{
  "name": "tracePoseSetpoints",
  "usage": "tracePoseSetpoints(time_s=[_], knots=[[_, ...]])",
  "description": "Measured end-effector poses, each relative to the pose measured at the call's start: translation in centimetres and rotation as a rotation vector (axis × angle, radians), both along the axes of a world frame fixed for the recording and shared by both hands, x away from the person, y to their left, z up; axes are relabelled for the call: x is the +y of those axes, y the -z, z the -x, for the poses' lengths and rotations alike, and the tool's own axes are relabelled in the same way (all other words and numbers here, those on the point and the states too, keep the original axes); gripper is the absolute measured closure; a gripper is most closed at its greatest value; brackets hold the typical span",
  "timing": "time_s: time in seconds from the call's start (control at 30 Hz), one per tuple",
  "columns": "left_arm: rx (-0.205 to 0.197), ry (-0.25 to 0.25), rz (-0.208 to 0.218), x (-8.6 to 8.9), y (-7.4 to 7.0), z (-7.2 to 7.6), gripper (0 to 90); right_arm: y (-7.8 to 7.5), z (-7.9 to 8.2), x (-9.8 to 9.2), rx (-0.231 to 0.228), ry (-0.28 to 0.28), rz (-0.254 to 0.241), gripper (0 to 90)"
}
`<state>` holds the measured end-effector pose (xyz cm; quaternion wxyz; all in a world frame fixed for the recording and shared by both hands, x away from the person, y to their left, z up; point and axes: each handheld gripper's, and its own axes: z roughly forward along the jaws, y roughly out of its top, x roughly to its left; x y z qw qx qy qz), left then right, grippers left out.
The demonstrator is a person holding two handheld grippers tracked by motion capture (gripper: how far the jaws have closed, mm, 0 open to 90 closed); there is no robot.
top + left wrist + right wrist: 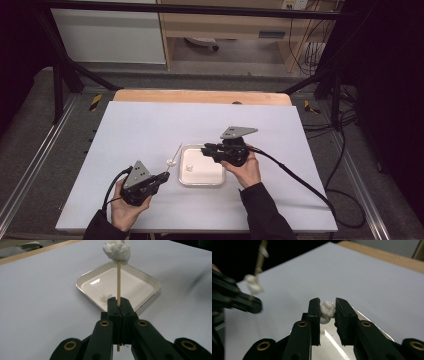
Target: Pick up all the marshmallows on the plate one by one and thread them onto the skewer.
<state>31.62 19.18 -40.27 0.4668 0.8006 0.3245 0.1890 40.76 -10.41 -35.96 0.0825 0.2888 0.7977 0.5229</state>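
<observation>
left tool (119,307) clenched on thin wooden skewer (118,282), tilted 1 o'clock | right tool (327,308) held level, fluffy white lump (327,310) pinched

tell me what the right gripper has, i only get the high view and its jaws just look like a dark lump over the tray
Observer: The right gripper is pinching a small white cotton-like ball between its pads.
Operator: and the left one, is that stick really clamped
Observer: Yes. The left gripper is shut on the thin wooden stick, which stands up from the jaws with a white wad stuck on it.
Operator: anything left in the tray
Observer: One more small white piece lies on the floor of the white tray.
</observation>
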Motion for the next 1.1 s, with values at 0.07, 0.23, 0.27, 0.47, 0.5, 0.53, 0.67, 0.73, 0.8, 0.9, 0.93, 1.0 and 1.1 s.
tracePoseSetpoints(time_s=[0.07,0.23,0.27,0.47,0.5,0.53,0.67,0.73,0.8,0.9,0.93,1.0,1.1], knots=[[-0.001,0.013,0.0,-0.5,0.0,0.1,88.8,-1.4,0.8,-0.9,-0.013,-0.015,-0.067,74.8],[-0.01,0.05,-0.013,-1.3,0.0,0.5,88.8,-3.5,2.0,-2.0,0.005,-0.067,-0.204,75.6],[-0.012,0.057,-0.013,-1.4,0.0,0.5,88.8,-3.6,2.1,-2.0,0.006,-0.072,-0.216,75.7],[-0.017,0.076,-0.021,-1.9,0.0,0.8,88.8,-3.5,2.0,-1.8,0.033,-0.096,-0.26,75.9],[-0.019,0.079,-0.026,-2.0,0.0,0.8,88.8,-3.4,1.9,-1.6,0.034,-0.098,-0.262,75.9],[-0.019,0.083,-0.023,-2.1,0.0,0.9,88.8,-3.4,1.9,-1.5,0.036,-0.1,-0.259,76.0],[-0.032,0.089,-0.029,-2.3,-0.1,1.0,88.8,-3.1,1.8,-1.0,0.047,-0.11,-0.264,76.0],[-0.03,0.095,-0.032,-2.3,-0.1,1.1,88.8,-3.0,1.7,-0.8,0.053,-0.115,-0.269,76.0],[-0.029,0.097,-0.033,-2.3,0.0,1.1,88.8,-3.0,1.7,-0.8,0.057,-0.12,-0.275,76.0],[-0.031,0.098,-0.032,-2.3,-0.1,1.1,88.8,-2.9,1.8,-0.7,0.063,-0.121,-0.264,76.1],[-0.031,0.096,-0.033,-2.3,-0.1,1.1,88.8,-2.8,1.8,-0.7,0.065,-0.123,-0.261,76.2],[-0.034,0.095,-0.034,-2.3,-0.1,1.1,88.8,-2.7,1.8,-0.6,0.066,-0.124,-0.258,76.3],[-0.029,0.097,-0.04,-2.3,0.0,1.1,88.8,-2.6,1.8,-0.5,0.07,-0.128,-0.259,76.7]])
